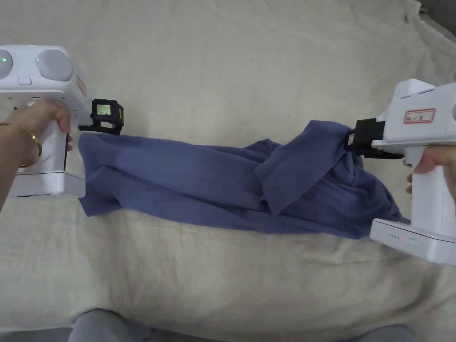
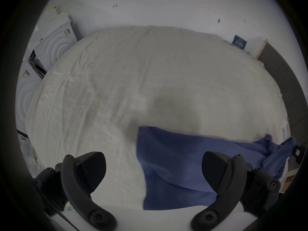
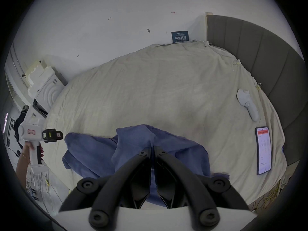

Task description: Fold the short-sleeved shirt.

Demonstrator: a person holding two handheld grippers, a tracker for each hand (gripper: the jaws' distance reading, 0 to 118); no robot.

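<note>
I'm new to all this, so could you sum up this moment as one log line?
shirt: bunched lengthwise on bed sheet | left gripper: open at shirt's end | right gripper: shut on shirt | fold: not done

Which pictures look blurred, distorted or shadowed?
Head view: sharp, even light. Left gripper view: round fisheye bending, soft blur, a dark shadow on the bed sheet above the shirt. Right gripper view: same fisheye bending, dark corners, sharper.
</note>
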